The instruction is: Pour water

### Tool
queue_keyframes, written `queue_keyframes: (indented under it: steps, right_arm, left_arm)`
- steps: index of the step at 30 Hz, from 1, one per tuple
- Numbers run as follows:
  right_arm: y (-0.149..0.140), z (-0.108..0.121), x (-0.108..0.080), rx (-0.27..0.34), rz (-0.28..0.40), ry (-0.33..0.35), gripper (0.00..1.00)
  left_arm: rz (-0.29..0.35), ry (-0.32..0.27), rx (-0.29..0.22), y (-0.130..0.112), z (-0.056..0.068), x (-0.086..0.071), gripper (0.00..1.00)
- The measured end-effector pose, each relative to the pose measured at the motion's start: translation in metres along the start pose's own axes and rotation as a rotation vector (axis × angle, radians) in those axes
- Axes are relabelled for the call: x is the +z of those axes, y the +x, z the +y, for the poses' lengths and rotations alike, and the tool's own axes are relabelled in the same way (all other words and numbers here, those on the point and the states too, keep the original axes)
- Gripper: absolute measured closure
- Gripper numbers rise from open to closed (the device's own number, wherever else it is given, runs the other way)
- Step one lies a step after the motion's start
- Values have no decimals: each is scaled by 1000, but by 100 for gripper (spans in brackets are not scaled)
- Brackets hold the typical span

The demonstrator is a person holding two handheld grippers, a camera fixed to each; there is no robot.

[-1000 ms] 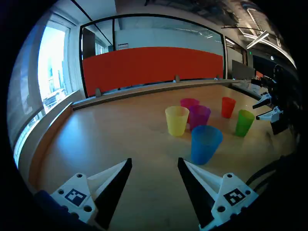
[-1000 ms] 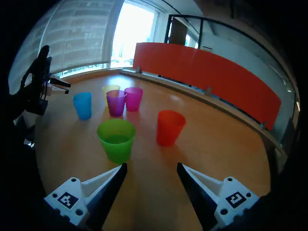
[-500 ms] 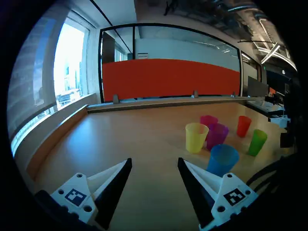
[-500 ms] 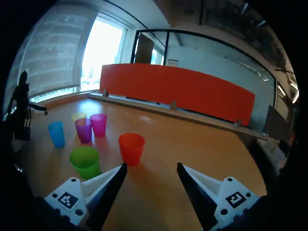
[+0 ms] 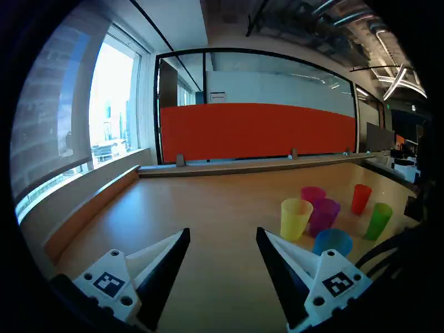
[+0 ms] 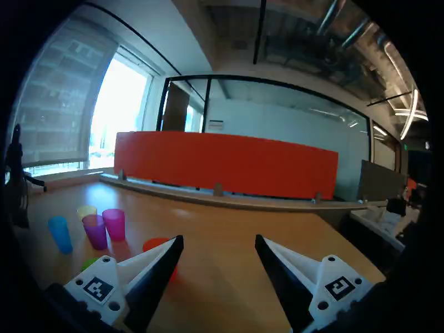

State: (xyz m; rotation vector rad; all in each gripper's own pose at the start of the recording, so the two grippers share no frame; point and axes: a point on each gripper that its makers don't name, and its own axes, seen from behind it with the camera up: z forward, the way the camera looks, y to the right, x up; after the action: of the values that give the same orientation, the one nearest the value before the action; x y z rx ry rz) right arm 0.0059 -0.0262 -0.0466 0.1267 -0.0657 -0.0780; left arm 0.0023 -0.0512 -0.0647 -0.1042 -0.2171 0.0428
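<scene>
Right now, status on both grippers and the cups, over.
Left gripper open, empty. Right gripper open, empty. Blue cup, yellow cup, purple cup, pink cup, red cup, green cup on wooden table, ungripped. Nothing in the way.

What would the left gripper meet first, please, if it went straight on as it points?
Nothing near, it seems: the left gripper points over bare table, yellow cup aside, toward the far orange panel; depth unclear.
</scene>
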Motion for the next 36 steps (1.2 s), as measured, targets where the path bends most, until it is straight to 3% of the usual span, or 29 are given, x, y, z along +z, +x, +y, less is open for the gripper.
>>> queue_keyframes:
  steps: [9, 15, 21, 36]
  right_arm:
    - [24, 15, 0, 2, 118, -88, 0]
    - [13, 29, 2, 64, 110, -121, 0]
    - [7, 35, 1, 100, 108, -131, 0]
    - [6, 38, 2, 64, 70, -156, 0]
  left_arm:
    - [71, 24, 16, 19, 1, 1, 12]
    - [151, 42, 18, 38, 0, 0, 12]
    - [195, 27, 5, 44, 9, 5, 12]
    - [223, 92, -76, 45, 2, 16, 12]
